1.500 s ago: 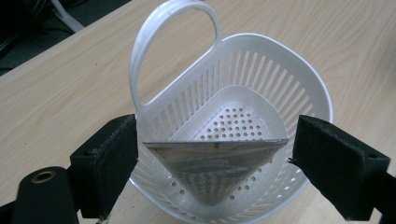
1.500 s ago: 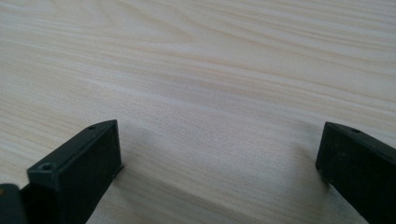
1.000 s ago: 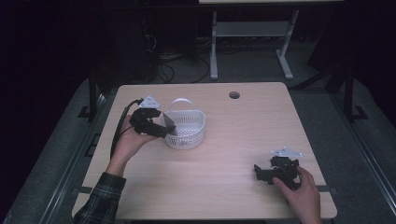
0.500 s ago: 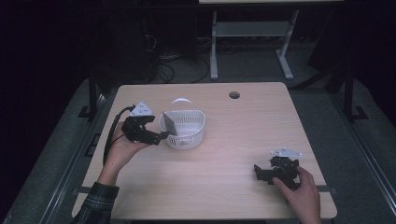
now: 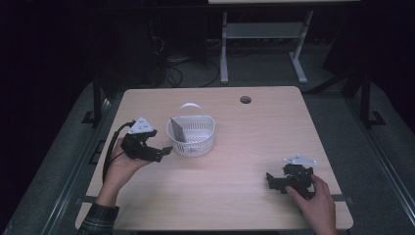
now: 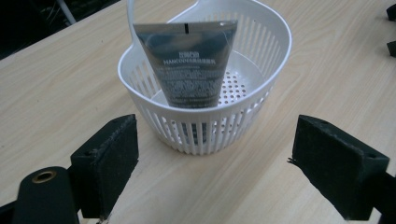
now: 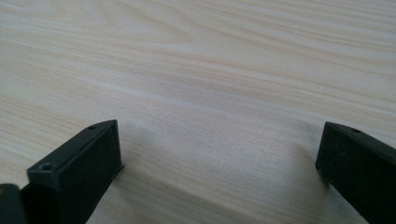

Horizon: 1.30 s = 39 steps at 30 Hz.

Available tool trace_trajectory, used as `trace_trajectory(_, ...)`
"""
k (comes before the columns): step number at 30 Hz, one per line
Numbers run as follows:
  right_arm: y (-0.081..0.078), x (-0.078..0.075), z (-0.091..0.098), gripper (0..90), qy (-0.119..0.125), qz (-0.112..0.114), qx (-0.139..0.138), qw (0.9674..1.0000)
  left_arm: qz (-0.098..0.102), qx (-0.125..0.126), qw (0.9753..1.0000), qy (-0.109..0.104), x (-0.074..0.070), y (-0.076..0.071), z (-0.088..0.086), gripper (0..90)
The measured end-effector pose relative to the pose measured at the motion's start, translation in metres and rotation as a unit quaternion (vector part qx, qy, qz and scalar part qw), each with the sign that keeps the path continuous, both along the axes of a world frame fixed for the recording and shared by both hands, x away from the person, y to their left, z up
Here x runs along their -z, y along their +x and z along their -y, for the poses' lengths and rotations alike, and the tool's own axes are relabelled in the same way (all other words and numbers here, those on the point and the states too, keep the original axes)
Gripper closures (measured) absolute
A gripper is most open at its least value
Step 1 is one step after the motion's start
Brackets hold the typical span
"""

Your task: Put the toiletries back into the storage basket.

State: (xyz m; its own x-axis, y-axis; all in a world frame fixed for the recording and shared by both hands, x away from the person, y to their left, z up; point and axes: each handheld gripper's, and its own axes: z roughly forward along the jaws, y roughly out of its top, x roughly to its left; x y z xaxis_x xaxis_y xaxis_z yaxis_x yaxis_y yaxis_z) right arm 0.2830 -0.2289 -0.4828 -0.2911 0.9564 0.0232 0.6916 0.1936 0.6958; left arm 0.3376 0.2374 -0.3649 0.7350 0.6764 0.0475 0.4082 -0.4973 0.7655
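Pale wood-grain table (image 5: 230,196), matte laminate, round cable hole (image 5: 245,100) near far edge; dark room with a white desk frame (image 5: 264,34) behind.

White slotted plastic basket (image 5: 192,136) left of centre, heart-like outline, perforated floor, thin hoop handle at back. Grey squeeze tube (image 6: 187,60) standing inside, leaning against near wall, crimped flat end up, printed matte face.

Left gripper (image 5: 157,152) just beside basket, not touching; jaws wide apart, empty, foam-faced pads (image 6: 114,163) squared to basket. Right gripper (image 5: 274,182) resting low on table near right edge, well apart from basket; jaws spread, nothing between.

Judged: tube light, soft-walled, likely smooth; crimped top stiffest, best pinched across flat faces. Basket light, springy, prone to slide; rim or handle preferable.
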Motion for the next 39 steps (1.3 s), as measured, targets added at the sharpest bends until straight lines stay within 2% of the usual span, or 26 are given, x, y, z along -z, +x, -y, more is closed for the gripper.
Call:
trace_trajectory(8,0.0,0.0,0.0,0.0,0.0,0.0,0.0,1.0,0.008,0.0,1.0,0.005,0.011,-0.013,-0.005,13.9)
trace_trajectory(16,0.0,0.0,0.0,0.0,0.0,0.0,0.0,1.0,0.006,-0.003,1.0,0.004,0.024,-0.022,-0.01,13.9)
trace_trajectory(18,0.0,0.0,0.0,0.0,0.0,0.0,0.0,1.0,0.001,-0.003,1.0,0.009,0.027,-0.024,-0.011,14.0)
trace_trajectory(19,0.0,0.0,0.0,0.0,0.0,0.0,0.0,1.0,0.0,-0.005,0.9998,0.018,0.028,-0.025,-0.011,13.9)
trace_trajectory(22,0.0,0.0,0.0,0.0,0.0,0.0,0.0,1.0,0.004,-0.006,0.9999,0.014,0.031,-0.028,-0.013,14.0)
trace_trajectory(26,0.0,0.0,0.0,0.0,0.0,0.0,0.0,1.0,-0.004,-0.009,0.9998,0.015,0.038,-0.032,-0.017,14.0)
trace_trajectory(27,0.0,0.0,0.0,0.0,0.0,0.0,0.0,1.0,-0.008,-0.011,0.9996,0.023,0.039,-0.032,-0.017,13.9)
trace_trajectory(29,0.0,0.0,0.0,0.0,0.0,0.0,0.0,1.0,-0.008,-0.013,0.9998,0.015,0.043,-0.035,-0.018,14.0)
trace_trajectory(32,0.0,0.0,0.0,0.0,0.0,0.0,0.0,1.0,-0.015,-0.013,0.9996,0.02,0.05,-0.037,-0.02,13.9)
trace_trajectory(33,0.0,0.0,0.0,0.0,0.0,0.0,0.0,1.0,-0.021,-0.014,0.9993,0.028,0.051,-0.037,-0.021,13.7)
trace_trajectory(34,0.0,0.0,0.0,0.0,0.0,0.0,0.0,1.0,-0.019,-0.018,0.9992,0.029,0.053,-0.039,-0.021,13.7)
trace_trajectory(35,0.0,0.0,0.0,0.0,0.0,0.0,0.0,1.0,-0.019,-0.018,0.9994,0.022,0.055,-0.04,-0.022,13.9)
trace_trajectory(39,0.0,0.0,0.0,0.0,0.0,0.0,0.0,1.0,-0.028,-0.02,0.9992,0.021,0.064,-0.043,-0.025,13.9)
